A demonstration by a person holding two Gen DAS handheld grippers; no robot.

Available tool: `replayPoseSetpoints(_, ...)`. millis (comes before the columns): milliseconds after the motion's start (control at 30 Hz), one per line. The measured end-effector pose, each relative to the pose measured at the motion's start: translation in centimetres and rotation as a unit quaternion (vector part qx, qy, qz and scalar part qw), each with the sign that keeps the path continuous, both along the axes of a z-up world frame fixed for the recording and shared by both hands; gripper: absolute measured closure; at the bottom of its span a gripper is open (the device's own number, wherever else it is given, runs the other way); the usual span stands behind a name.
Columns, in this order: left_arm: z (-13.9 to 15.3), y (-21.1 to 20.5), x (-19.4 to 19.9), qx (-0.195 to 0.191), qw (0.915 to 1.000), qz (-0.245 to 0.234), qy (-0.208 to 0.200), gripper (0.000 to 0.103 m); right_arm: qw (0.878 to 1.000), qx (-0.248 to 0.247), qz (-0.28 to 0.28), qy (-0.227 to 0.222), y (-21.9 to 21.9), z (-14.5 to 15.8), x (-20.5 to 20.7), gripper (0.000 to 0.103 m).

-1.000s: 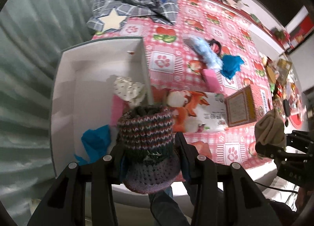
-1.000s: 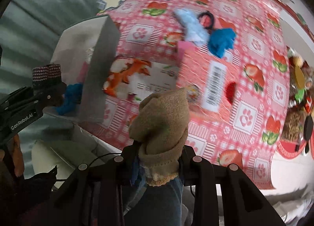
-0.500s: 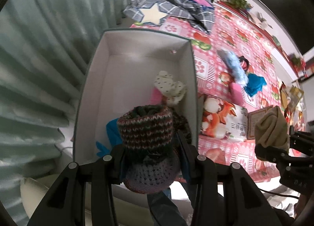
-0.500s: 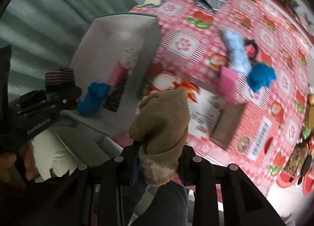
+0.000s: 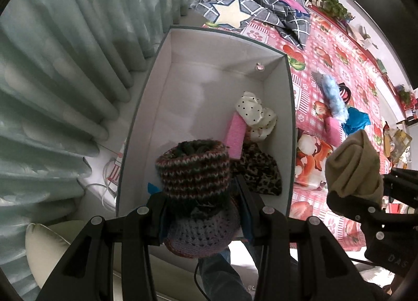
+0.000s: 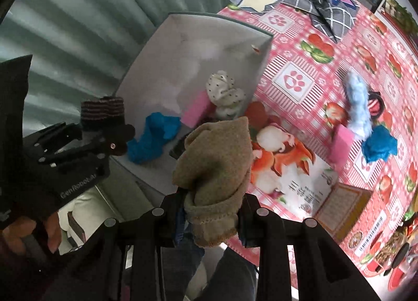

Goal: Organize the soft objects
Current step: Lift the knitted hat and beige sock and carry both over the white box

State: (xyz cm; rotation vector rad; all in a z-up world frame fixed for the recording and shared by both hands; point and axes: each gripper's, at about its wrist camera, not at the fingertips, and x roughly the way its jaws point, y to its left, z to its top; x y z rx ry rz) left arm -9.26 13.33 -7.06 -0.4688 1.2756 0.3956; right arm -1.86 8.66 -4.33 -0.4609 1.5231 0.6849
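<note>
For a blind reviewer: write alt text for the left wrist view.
The left gripper clamps a striped knitted wool hat above an open white cardboard box already holding a polka-dot cream cloth, a pink sponge block and a leopard-print fabric. At right, the right gripper holds a tan sock over the pink patterned tablecloth.

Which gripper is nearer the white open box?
Left. The left gripper, clamping a striped knitted hat, hangs over the white open box. The right gripper, clamping a tan sock, sits beside it above the tablecloth.
</note>
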Motion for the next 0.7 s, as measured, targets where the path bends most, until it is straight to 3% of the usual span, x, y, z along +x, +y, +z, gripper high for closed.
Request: replayPoseSetpoints(700, -0.7, 3.4, 3.2, 0.006, 0.9998, 0.013, 0.011, 0.056, 1.000, 0.016, 0.004, -0.002, 5.1, -0.5, 4.6, 0.071)
